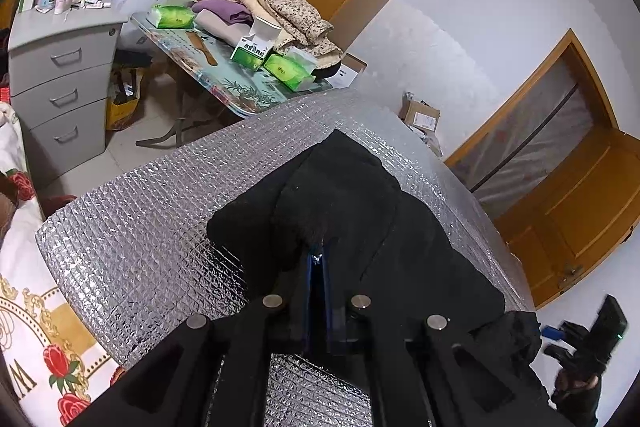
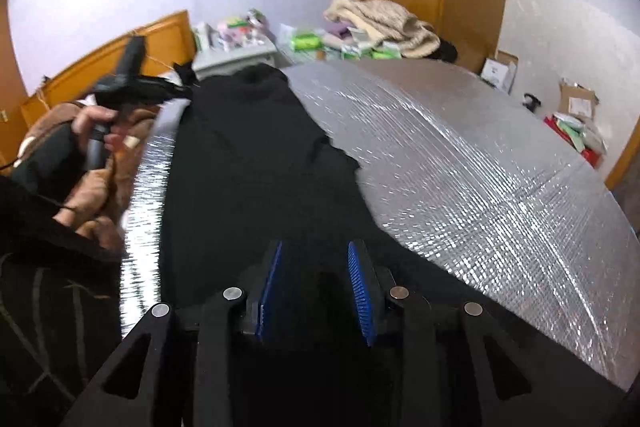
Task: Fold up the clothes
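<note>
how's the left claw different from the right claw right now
The left claw is shut, its blue pads pinching a fold of the black garment; the right claw is open, its pads spread apart with nothing pressed between them. The left claw points across the garment's upper end; the right claw hovers over its lower part. Both have blue ridged pads and work over the same silver foil sheet.

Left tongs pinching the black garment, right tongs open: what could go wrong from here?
1. The left tongs grip only a small bunch of the black garment; a pull could slip it free or skew the fold.
2. The garment lies along the edge of the silver foil mat and may slide off.
3. The right tongs, open, may snag fabric.
</note>
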A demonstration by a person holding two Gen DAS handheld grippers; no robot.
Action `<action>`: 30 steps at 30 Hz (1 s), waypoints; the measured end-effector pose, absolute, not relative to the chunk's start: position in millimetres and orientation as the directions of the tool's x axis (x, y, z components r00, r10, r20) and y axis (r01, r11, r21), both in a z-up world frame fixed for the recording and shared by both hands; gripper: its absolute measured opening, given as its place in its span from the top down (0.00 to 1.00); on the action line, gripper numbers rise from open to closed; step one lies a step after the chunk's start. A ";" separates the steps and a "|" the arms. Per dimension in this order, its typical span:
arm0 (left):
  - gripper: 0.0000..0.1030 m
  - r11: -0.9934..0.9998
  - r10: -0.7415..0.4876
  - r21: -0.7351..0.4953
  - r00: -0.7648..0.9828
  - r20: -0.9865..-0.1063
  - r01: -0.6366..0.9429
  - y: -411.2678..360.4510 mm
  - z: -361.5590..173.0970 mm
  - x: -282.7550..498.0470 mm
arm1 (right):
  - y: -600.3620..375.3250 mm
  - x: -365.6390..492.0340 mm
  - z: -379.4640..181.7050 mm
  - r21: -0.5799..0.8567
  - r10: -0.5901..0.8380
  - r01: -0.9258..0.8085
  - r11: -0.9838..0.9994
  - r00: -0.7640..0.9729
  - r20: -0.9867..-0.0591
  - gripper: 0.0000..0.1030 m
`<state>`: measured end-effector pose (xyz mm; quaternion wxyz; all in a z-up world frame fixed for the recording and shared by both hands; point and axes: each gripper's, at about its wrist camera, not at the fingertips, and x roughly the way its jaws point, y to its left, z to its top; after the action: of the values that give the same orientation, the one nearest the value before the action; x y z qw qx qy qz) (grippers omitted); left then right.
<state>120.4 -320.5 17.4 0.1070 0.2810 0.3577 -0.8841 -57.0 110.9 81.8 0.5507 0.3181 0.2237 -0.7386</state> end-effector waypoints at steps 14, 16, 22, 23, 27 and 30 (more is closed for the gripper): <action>0.96 -0.725 0.014 -0.569 -0.818 -0.575 0.388 -320.0 13.6 117.1 | 163.4 -21.9 73.4 -0.020 -0.611 0.931 -0.365 -0.256 -0.749 0.65; 0.96 -0.726 0.017 -0.568 -0.816 -0.578 0.388 -320.3 13.3 117.3 | 146.7 -41.6 57.4 -0.038 -0.584 0.928 -0.372 -0.265 -0.768 0.65; 0.96 -0.721 0.019 -0.574 -0.817 -0.576 0.388 -321.4 10.0 116.9 | 105.7 -96.2 40.9 -0.062 -0.560 0.934 -0.352 -0.263 -0.786 0.65; 0.96 -0.720 0.020 -0.575 -0.817 -0.576 0.388 -321.4 9.2 116.7 | 100.1 -104.0 40.1 -0.063 -0.560 0.936 -0.347 -0.260 -0.787 0.65; 0.96 -0.720 0.022 -0.576 -0.818 -0.575 0.386 -322.4 7.2 114.5 | 89.3 -124.6 37.9 -0.060 -0.560 0.944 -0.326 -0.243 -0.792 0.65; 0.96 -0.721 0.024 -0.576 -0.817 -0.576 0.386 -322.6 6.4 112.4 | 82.3 -132.5 36.5 -0.053 -0.562 0.950 -0.307 -0.226 -0.796 0.65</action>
<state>112.4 -322.6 6.4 0.1025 0.2847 0.3594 -0.8827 -132.5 82.3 36.5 0.5173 0.3459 0.2809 -0.7306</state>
